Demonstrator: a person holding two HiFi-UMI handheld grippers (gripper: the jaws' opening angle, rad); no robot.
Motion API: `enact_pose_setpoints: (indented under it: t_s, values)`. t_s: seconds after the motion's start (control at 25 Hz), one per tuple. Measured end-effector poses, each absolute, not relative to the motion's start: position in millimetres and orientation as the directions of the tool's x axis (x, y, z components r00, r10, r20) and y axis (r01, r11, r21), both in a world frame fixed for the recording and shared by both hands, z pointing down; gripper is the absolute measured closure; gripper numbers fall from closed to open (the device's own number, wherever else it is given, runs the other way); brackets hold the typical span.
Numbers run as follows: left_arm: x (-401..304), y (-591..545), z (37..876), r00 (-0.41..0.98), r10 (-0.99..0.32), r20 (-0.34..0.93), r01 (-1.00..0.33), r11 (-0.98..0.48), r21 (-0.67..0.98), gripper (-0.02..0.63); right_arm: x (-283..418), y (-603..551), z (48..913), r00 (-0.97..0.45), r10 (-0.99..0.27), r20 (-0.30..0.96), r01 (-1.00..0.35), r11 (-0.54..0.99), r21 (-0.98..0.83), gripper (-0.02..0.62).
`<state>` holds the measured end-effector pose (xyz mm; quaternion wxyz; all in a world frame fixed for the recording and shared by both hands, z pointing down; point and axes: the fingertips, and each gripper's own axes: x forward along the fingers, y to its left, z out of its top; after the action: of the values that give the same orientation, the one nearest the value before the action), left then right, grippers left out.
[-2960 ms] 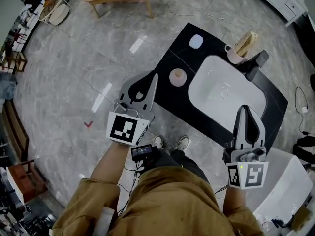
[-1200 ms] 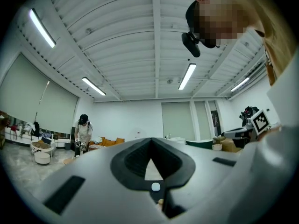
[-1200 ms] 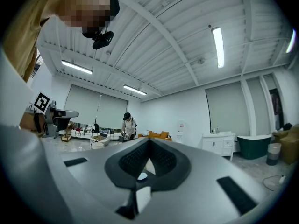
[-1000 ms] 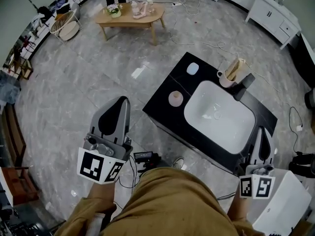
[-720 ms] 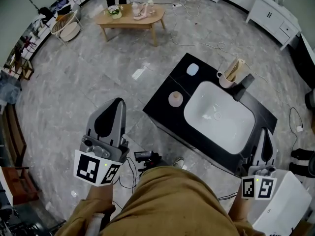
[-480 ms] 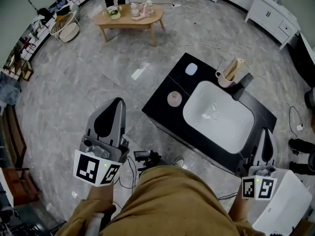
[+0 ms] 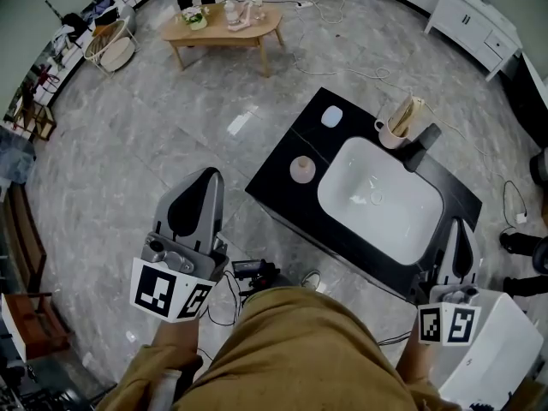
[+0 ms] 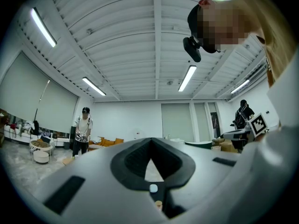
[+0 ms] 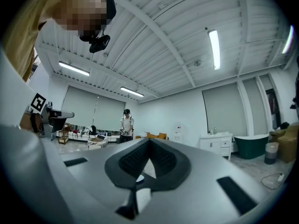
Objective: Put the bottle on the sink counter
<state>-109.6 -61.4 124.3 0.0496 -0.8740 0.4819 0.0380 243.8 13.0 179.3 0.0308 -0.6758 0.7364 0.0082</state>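
In the head view, the bottle (image 7: 301, 169), taken to be the pinkish round-topped thing, is seen standing on the black sink counter (image 7: 279, 179), just left of the white basin (image 7: 381, 199), near the middle of the frame. The left gripper (image 7: 211, 173), which three seconds ago was held over the counter close beside the bottle, has been drawn back to the lower left, over the grey floor (image 7: 154, 127) and well apart from it. Over the last second almost nothing has shifted. The right gripper (image 7: 455, 224) is held at the lower right, off the counter's near corner.

In the left gripper view, the jaws are seen closed tip to tip with nothing between them; only the room and ceiling are shown beyond.

In the right gripper view, the jaws are likewise seen together and empty.

The placing is therefore judged to be done.
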Motion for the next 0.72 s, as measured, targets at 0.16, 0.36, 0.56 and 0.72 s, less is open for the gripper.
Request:
enact_pose_setpoints:
  t_s: [0.16,0.36,0.56,0.72]
  values:
    - [-108.7,-62.0,125.3,0.535,-0.837,-0.114,-0.845,-0.533,-0.048,0.604,242.0,11.5,181.0,-0.091,-0.995,-0.050,-0.995,0.092,-0.028,0.592]
    - [-110.9,-62.5,125.8,0.534,-0.839,-0.109,-0.845,-0.533,-0.041,0.604,238.4,10.7,180.7,-0.099,-0.994,-0.042,-0.995,0.100,-0.027,0.593]
    - [-109.6,-62.9,127.9,0.537,-0.836,-0.110,-0.843,-0.537,-0.039,0.604,237.2,11.1,182.0,-0.102,-0.994,-0.041,-0.994,0.103,-0.021,0.592]
    - [-108.2,-60.5,128.1,0.540,-0.834,-0.108,-0.841,-0.540,-0.034,0.604,237.7,14.3,181.4,-0.099,-0.994,-0.037,-0.995,0.100,-0.020,0.592]
